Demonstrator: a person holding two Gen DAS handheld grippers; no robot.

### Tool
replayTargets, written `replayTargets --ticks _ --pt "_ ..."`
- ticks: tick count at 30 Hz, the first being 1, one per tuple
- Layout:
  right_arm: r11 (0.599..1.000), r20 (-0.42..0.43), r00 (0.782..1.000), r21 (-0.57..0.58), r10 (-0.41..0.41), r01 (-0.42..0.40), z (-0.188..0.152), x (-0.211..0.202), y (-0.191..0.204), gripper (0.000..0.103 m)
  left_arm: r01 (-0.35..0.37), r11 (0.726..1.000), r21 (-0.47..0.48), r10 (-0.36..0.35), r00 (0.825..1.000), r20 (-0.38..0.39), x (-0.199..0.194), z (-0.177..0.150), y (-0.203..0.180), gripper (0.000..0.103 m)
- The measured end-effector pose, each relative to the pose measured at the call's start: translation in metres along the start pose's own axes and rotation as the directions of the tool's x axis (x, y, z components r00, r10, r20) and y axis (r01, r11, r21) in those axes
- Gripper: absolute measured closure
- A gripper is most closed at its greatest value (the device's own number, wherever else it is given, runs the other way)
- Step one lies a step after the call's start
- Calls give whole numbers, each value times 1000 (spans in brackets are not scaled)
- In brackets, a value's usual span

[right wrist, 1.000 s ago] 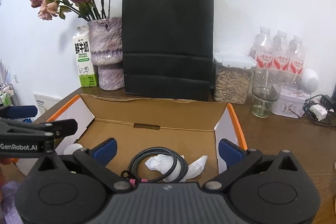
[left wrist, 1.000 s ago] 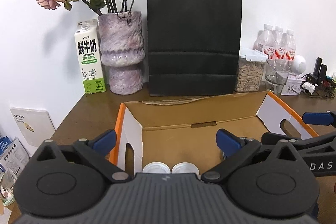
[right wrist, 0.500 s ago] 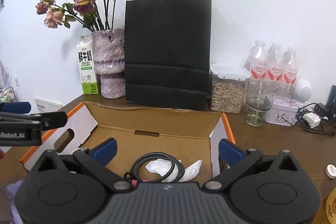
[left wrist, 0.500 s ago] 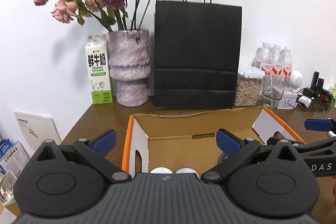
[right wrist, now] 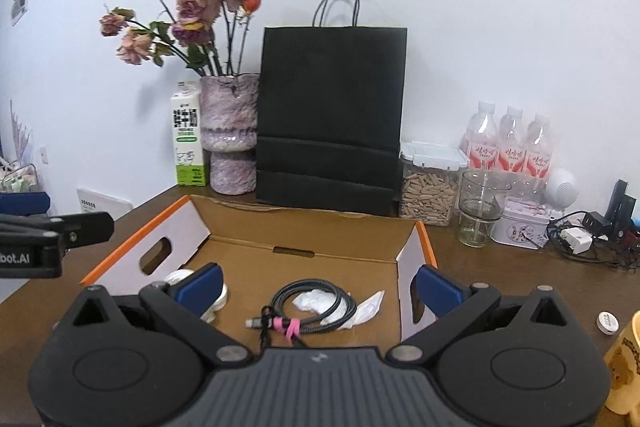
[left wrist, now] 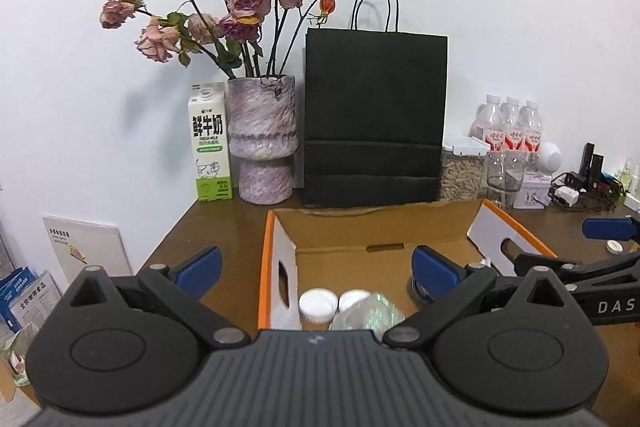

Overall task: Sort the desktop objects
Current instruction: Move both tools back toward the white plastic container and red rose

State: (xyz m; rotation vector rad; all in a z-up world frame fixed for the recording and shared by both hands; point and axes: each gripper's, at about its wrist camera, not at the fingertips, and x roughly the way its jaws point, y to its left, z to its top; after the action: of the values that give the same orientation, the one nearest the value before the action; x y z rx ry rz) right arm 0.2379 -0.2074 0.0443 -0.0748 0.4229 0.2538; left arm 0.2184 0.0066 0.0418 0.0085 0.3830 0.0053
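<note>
White wall and brown desk (right wrist: 500, 279) filling both views. Cardboard box (right wrist: 304, 227) sitting frame centre, holding a coiled cable (right wrist: 316, 303) lying flat, plug end pointing lower left. Right gripper (right wrist: 318, 285) hovering nearest, wide open, empty; left gripper (left wrist: 316, 267) likewise gaping over bottle caps (left wrist: 318, 305).

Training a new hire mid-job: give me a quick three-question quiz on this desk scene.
1. True or false: the coiled black cable with a pink tie lies inside the open cardboard box with orange edges.
2. What stands between the green-and-white milk carton and the black paper bag? A) purple stone-look vase B) glass jar C) tin
3. Are the left gripper and right gripper open or shut?

Key: 1 true; 2 A; 3 both open.
</note>
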Motion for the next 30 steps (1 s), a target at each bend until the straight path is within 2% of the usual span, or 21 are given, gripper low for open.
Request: replayTargets --ticks 6,14,21,23,29,30 --pt "1000 -10 1000 -15 19 -19 -24 -32 16 0 -23 1000 -2 23 1000 -2 -33 -29 9 0" --pt "998 -53 997 -9 63 -64 -74 -71 41 0 -76 997 -28 75 997 -10 -75 -72 28 0" --pt "992 -102 988 -34 115 -119 -113 -92 68 0 -123 992 -36 121 991 -59 -101 -105 44 0" --pt "989 -116 984 -36 136 -141 -120 -94 76 2 -126 991 -39 123 990 -75 -107 -113 48 0" --pt "979 -157 970 -59 185 -197 -128 -87 93 16 -139 989 -47 134 985 -108 -117 -129 56 0" --pt "977 -165 968 -60 191 -203 -128 -84 95 23 -138 989 -49 132 985 -113 -118 -131 57 0"
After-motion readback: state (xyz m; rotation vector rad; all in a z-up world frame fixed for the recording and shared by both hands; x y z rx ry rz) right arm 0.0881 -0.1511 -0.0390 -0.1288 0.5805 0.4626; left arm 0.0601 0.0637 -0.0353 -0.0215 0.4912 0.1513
